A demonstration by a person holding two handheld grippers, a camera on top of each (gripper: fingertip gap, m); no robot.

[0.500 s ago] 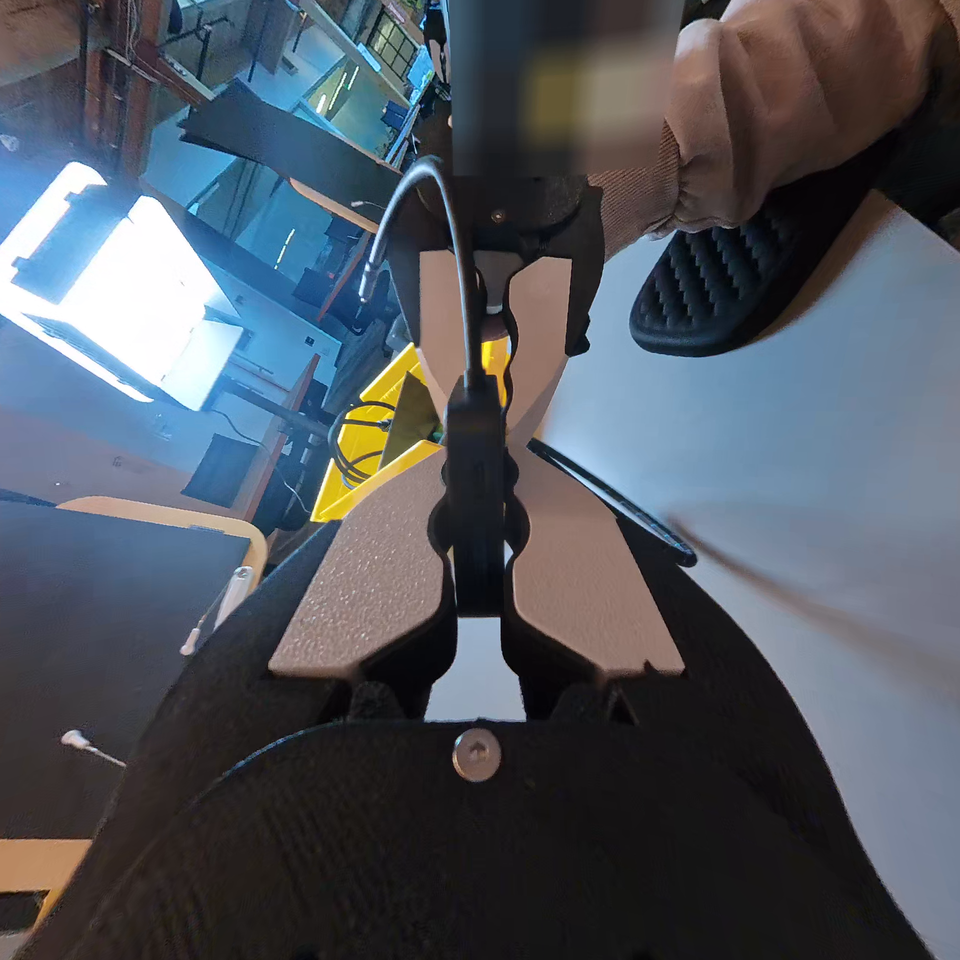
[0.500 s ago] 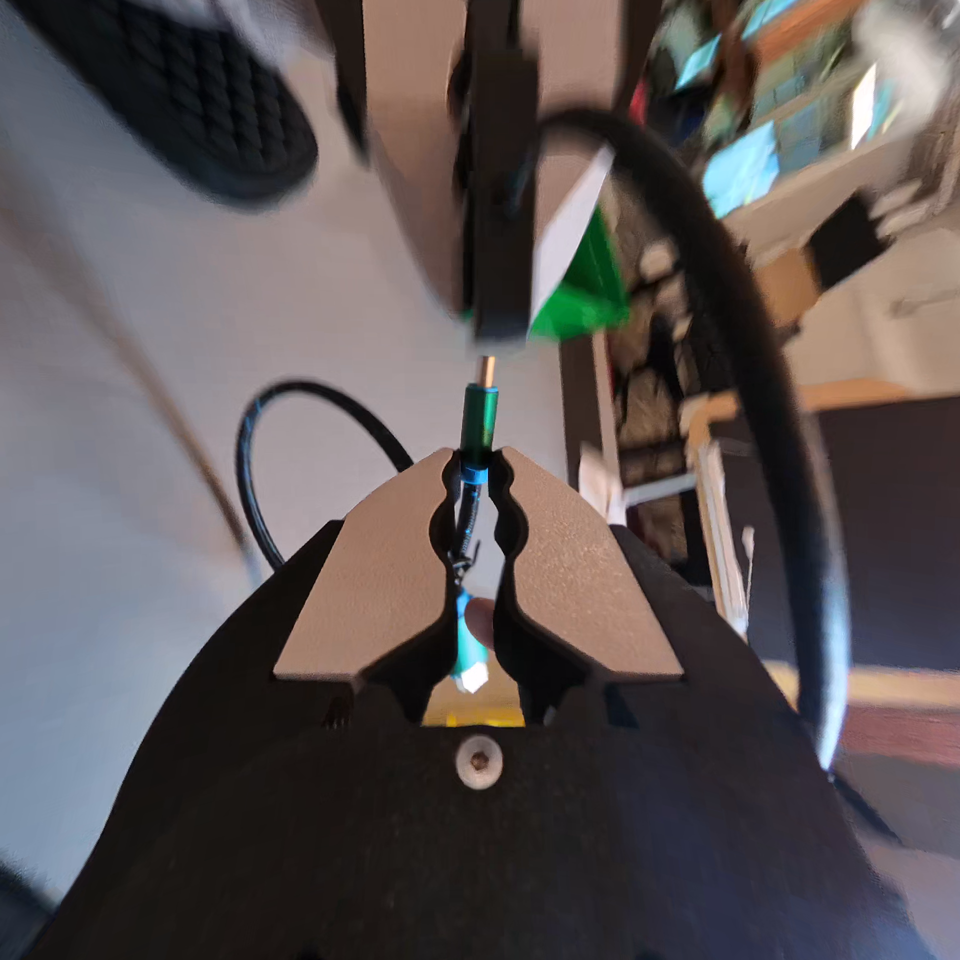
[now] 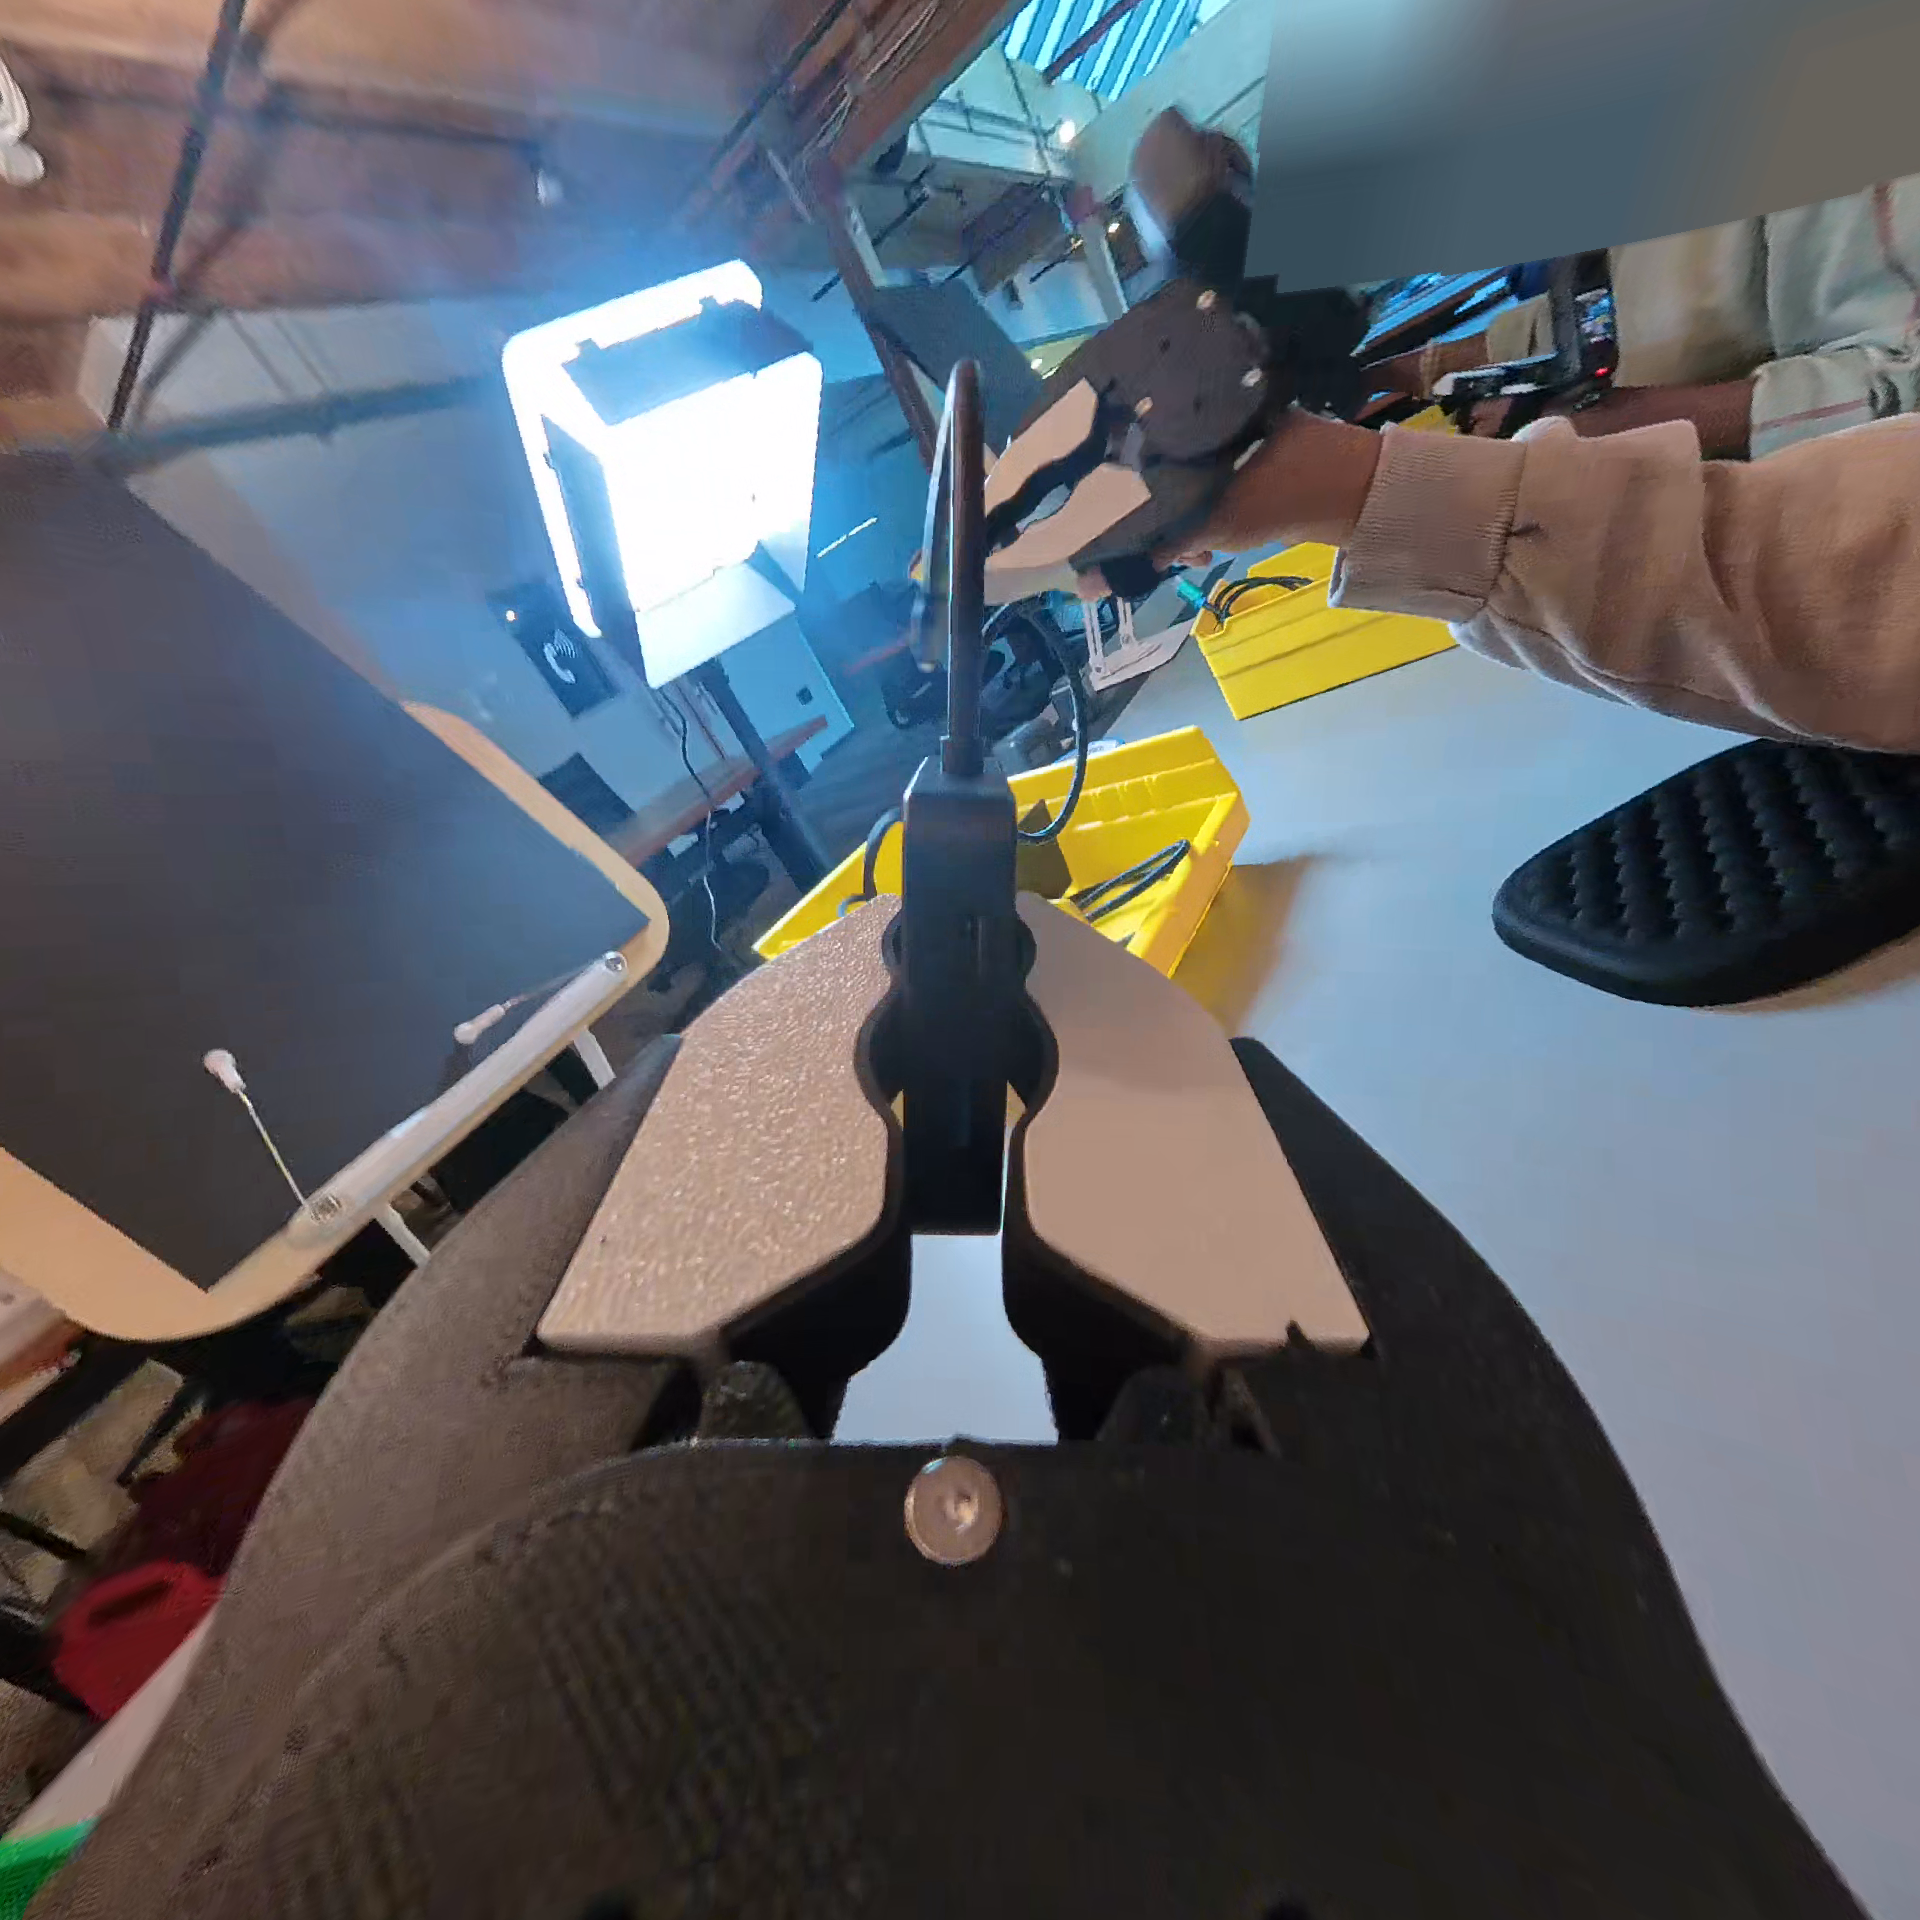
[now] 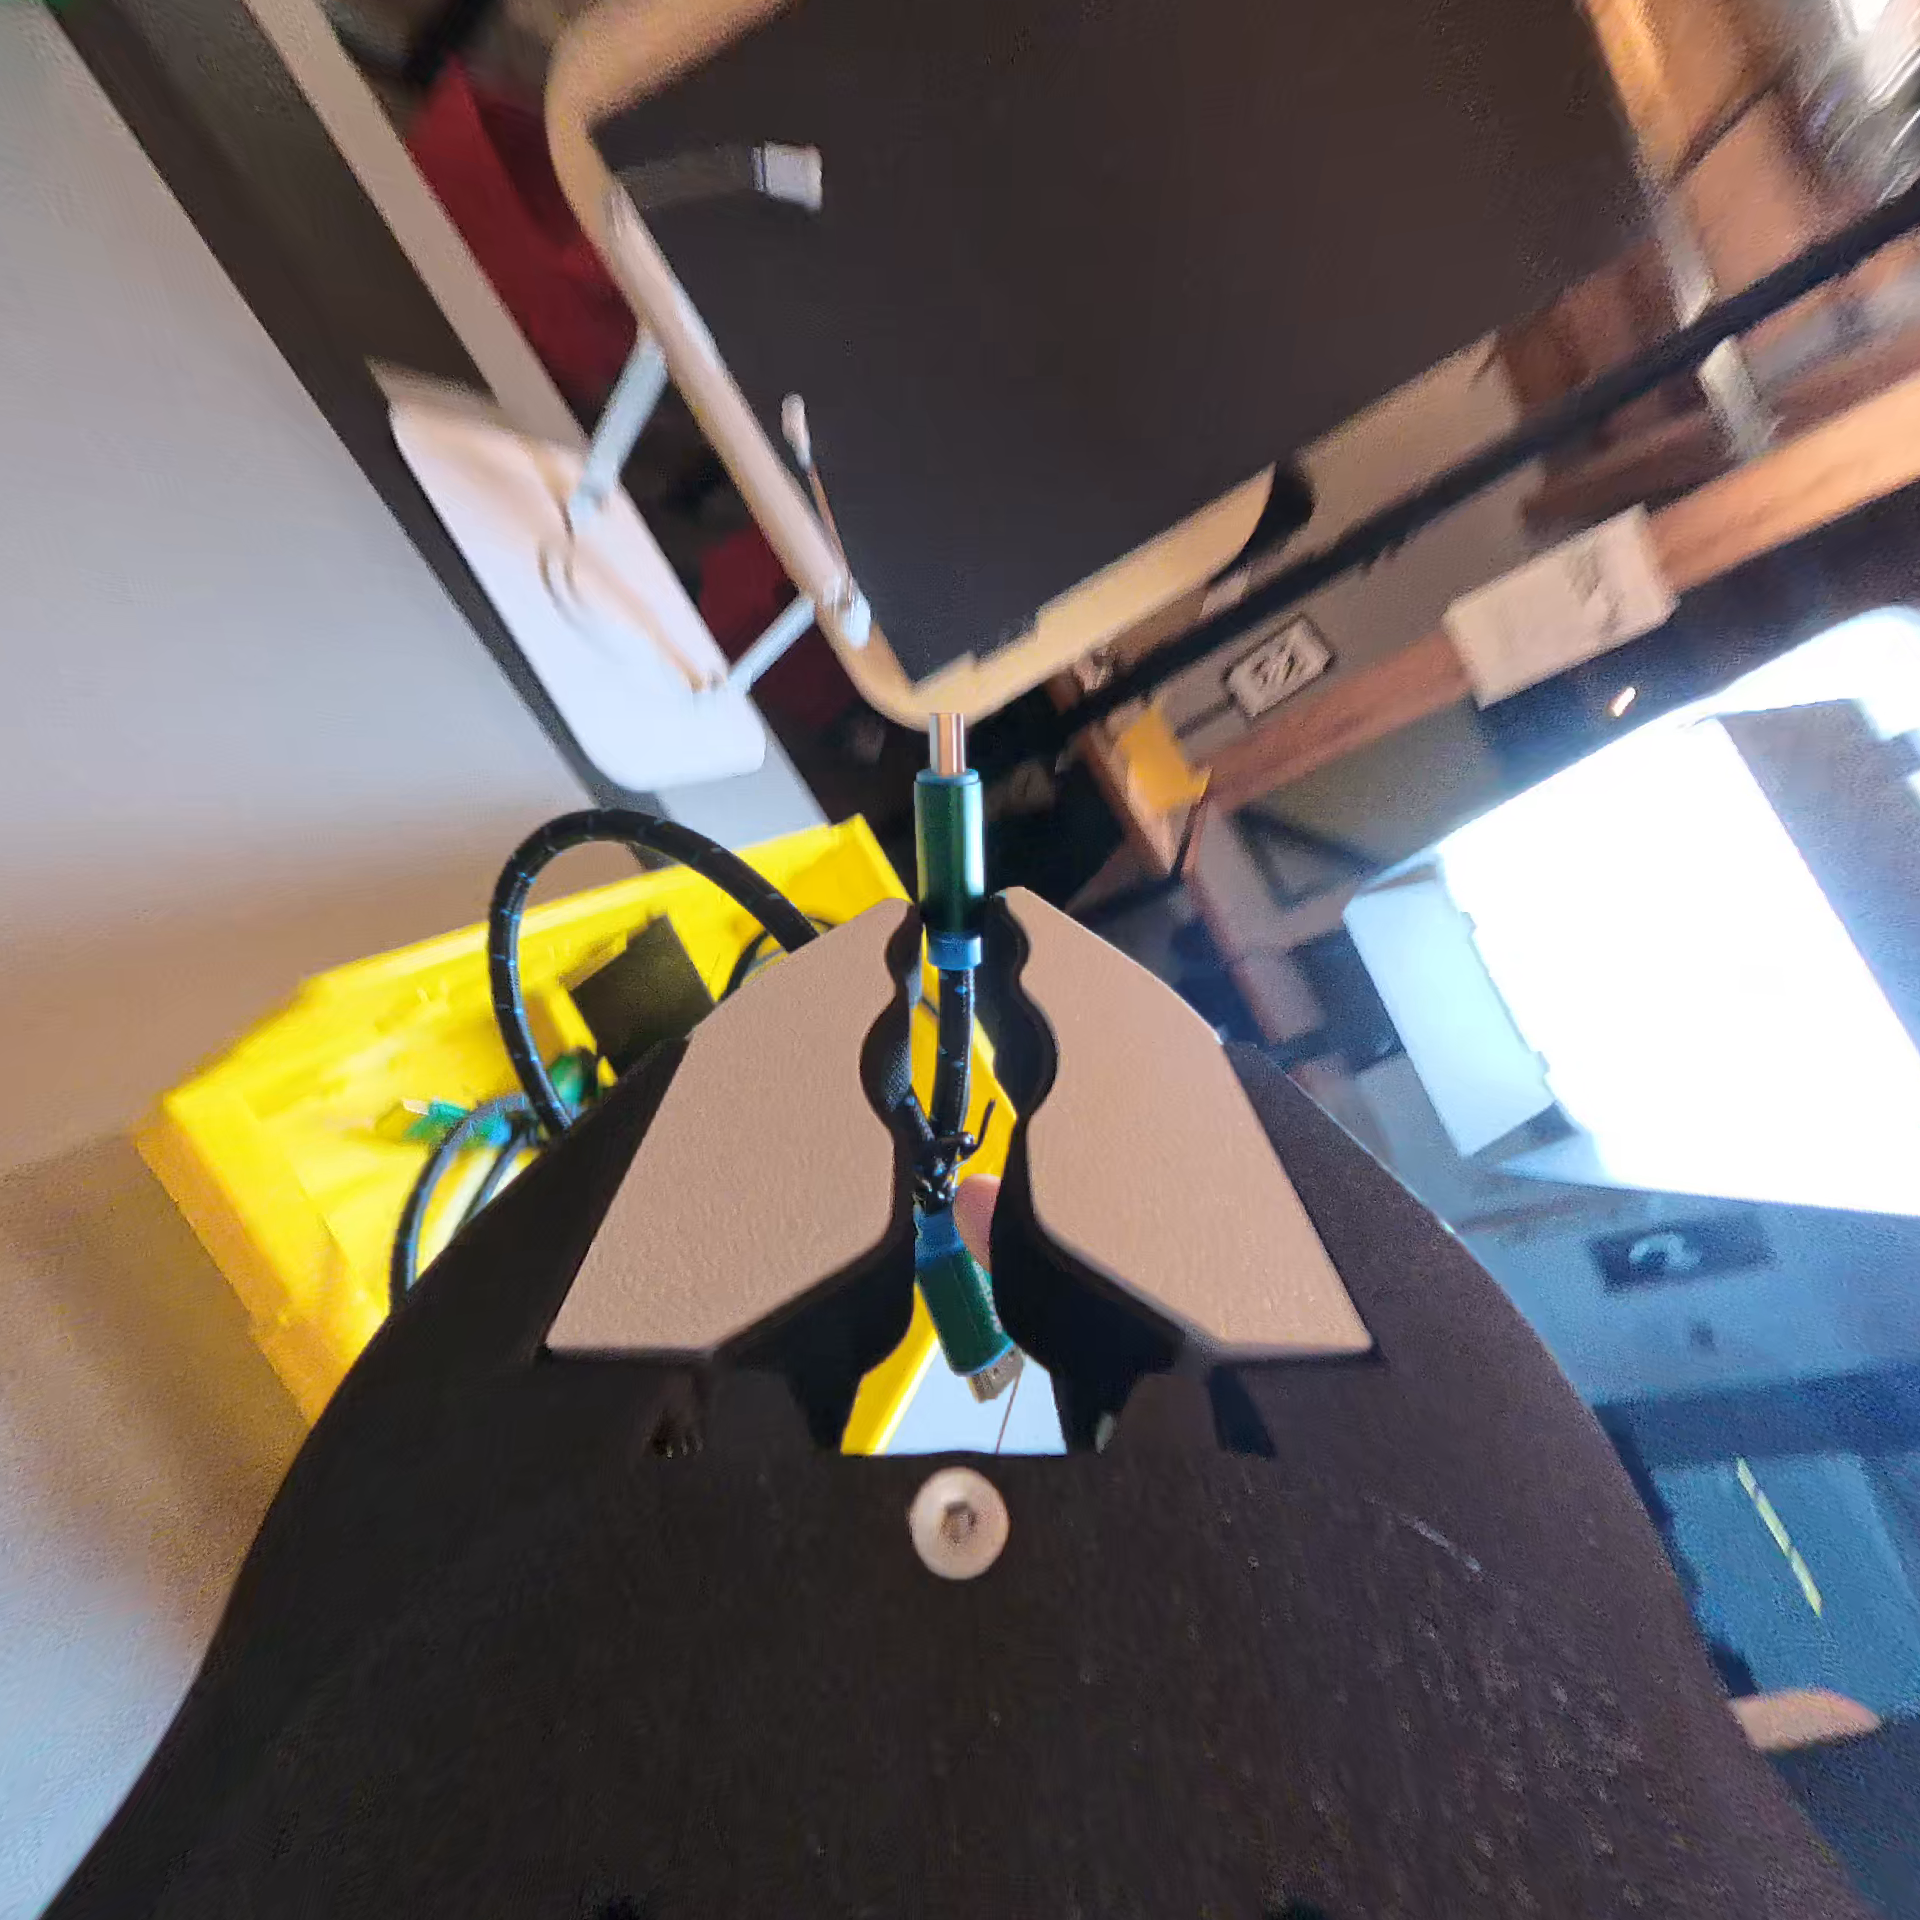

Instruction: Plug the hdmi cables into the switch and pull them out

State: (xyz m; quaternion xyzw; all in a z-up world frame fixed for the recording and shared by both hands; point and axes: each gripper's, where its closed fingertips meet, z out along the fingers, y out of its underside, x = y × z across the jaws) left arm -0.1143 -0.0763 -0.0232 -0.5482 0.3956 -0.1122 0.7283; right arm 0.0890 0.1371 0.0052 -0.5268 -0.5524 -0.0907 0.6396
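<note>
My left gripper (image 3: 956, 920) is shut on the black HDMI switch (image 3: 956, 1049), which stands upright between the fingers. Its black lead (image 3: 961, 582) arcs up and away from its far end. My right gripper (image 4: 954, 914) is shut on a green HDMI plug (image 4: 948, 842), whose metal tip points forward into open air. The plug's black braided cable (image 4: 540, 935) loops off to the left, and a second green plug (image 4: 961, 1309) hangs under the fingers. In the left wrist view the right gripper (image 3: 1013, 504) is far off at the upper right, held by a hand in a beige sleeve.
Two yellow bins (image 3: 1143, 810) (image 3: 1320, 644) holding cables sit on the pale grey surface ahead. A black ribbed sandal (image 3: 1725, 883) is at the right. A black-topped table with a light edge (image 3: 634, 914) stands at the left. A bright light panel (image 3: 675, 457) is behind. One gripper's finger ends stand about 30 cm off the other's.
The grippers faced each other closely, the green plug just short of the switch. They have since moved apart, and the switch is out of the right wrist view. Both grips are unchanged.
</note>
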